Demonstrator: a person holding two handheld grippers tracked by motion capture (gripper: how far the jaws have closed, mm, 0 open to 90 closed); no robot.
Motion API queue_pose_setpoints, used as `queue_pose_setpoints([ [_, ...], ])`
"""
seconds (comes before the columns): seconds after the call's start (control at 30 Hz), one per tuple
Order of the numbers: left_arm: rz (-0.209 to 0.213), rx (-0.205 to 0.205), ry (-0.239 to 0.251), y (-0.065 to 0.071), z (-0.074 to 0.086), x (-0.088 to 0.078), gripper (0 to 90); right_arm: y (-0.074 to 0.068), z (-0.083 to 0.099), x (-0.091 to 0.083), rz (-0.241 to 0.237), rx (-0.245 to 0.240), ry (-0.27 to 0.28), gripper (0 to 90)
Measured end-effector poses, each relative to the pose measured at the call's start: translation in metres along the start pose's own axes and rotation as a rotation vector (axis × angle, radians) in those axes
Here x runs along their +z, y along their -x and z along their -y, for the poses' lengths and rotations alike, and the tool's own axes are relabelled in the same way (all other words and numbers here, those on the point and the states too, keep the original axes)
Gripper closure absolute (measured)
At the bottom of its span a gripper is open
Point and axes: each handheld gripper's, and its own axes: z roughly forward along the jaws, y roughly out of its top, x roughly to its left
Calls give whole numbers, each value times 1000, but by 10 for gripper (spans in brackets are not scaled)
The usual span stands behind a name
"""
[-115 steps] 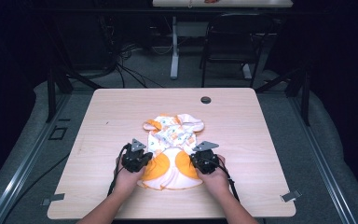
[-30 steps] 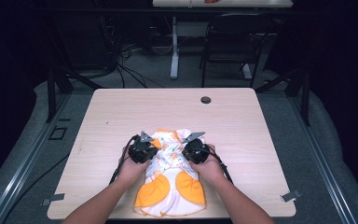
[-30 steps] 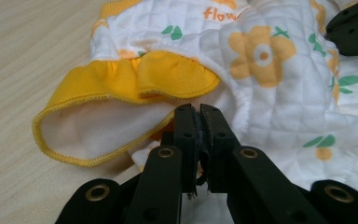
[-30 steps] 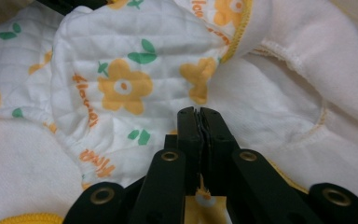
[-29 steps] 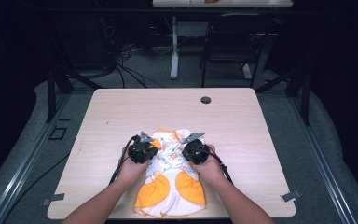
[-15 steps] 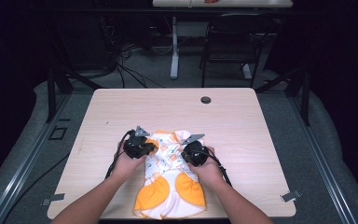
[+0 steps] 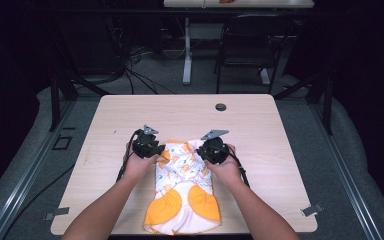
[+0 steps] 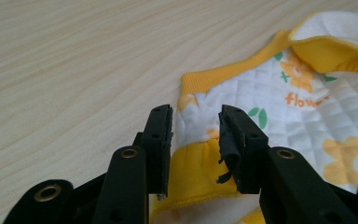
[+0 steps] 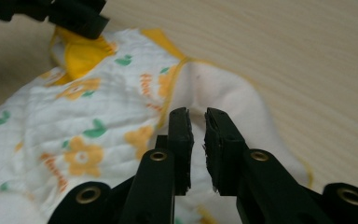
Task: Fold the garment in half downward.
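Both tongs have just been opening over the folded baby garment [image 7: 182,192], which lies flat near the tabletop's [image 7: 260,120] front edge. Left tongs [image 8: 195,140] stand wide with the garment's yellow-trimmed corner under the gap, nothing pinched. Right tongs [image 9: 198,140] stand narrowly apart above the white flap, gripping nothing. Compared with a second ago, the hands sit farther apart at the garment's upper corners.

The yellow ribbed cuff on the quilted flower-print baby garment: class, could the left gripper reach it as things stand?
Probably yes. The left gripper hangs open right above the garment, the yellow ribbed cuff just ahead of its jaws, with nothing between; the wooden table beside it lies bare.
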Motion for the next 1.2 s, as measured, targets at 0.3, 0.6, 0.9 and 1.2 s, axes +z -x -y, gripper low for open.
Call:
queue_pose_setpoints([
  [0.3,1,-15,1,-5,2,9,632,22,-16,24,76,31,-39,693],
  [0.6,-6,-12,2,-7,5,16,566,26,-15,44,81,24,-114,623],
  [0.9,-2,-32,-6,-8,7,21,537,35,-7,50,52,111,-131,586],
  [1.2,39,-62,-11,-9,6,24,679,38,-4,50,-13,128,-124,709],
])
